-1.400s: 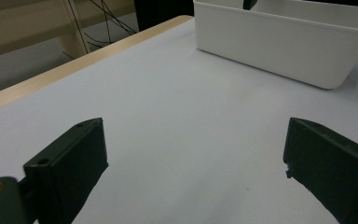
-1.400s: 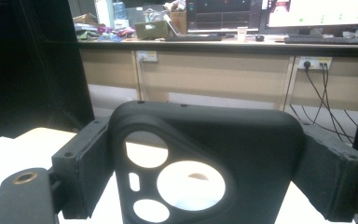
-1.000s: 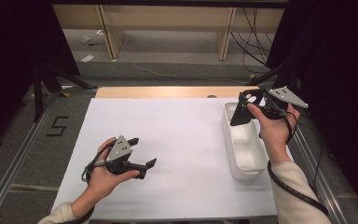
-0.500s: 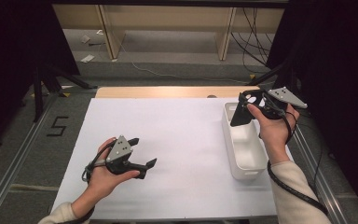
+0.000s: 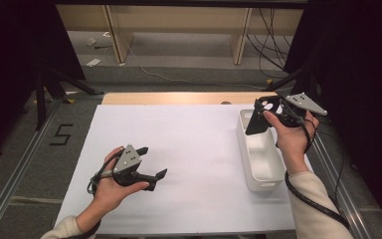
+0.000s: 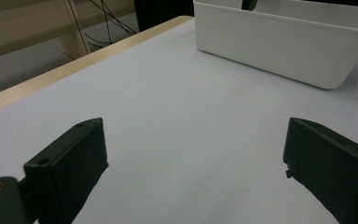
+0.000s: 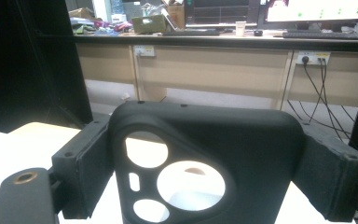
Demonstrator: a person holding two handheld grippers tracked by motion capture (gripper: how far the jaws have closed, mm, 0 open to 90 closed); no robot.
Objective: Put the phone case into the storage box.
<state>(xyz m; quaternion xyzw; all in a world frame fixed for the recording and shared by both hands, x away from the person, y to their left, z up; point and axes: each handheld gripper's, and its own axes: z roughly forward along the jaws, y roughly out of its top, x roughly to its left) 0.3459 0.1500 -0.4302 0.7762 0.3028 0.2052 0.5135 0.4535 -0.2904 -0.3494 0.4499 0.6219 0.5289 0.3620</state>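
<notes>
Right tongs [image 5: 258, 119]: I see them clenched on a black phone case [image 7: 205, 163], one pad on each long edge. Grip is firm in the right gripper view; the case spans the whole gap between the jaws.

Phone case position: held in the air over the far end of the white bin [image 5: 261, 164], tilted, lower end dipping toward the bin's opening. I can't tell if it touches the rim. Camera cut-outs face the right gripper's camera, with light from the bin and the surface showing through the holes.

Right hand [image 5: 291, 137]: raised above the bin's right side, wrist bent, forearm coming up from the bottom right edge in a cream sleeve. Grey plate sits on top and points right. Cable trails down along the forearm.

Left tongs [image 5: 154, 178]: released, jaws wide apart, nothing between them. In the left gripper view I see bare white surface [image 6: 191, 116] between the two pads.

Left hand [image 5: 112, 181]: low on the near left part of the surface, wrapped around the gripper body, jaws pointing right and level toward the bin. Looks to be resting on or just above the surface; I can't tell which.

Bin: stands on the right side of the surface, long axis running away from me, well apart from the left tongs.
</notes>
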